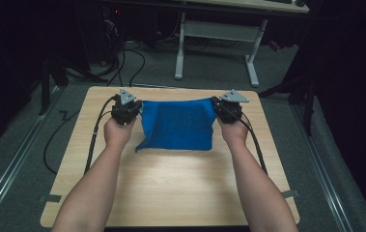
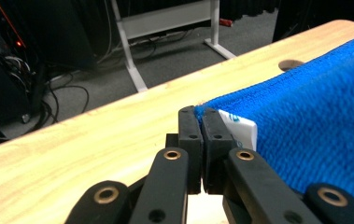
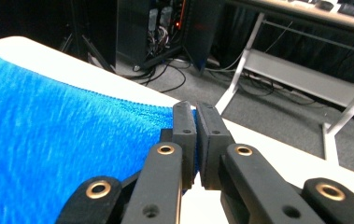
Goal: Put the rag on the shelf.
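Observation:
A blue towel hangs stretched between my two grippers over the far half of the wooden table. Its lower edge rests on the tabletop. My left gripper is shut on the towel's upper left corner. In the left gripper view the jaws pinch the blue towel corner beside its white label. My right gripper is shut on the upper right corner. The right gripper view shows that gripper clamping the blue towel edge.
A white desk frame stands on the grey floor beyond the table. Cables lie on the floor at the back left. A round hole sits in the tabletop near the far edge. Bare wood spreads in front of the towel.

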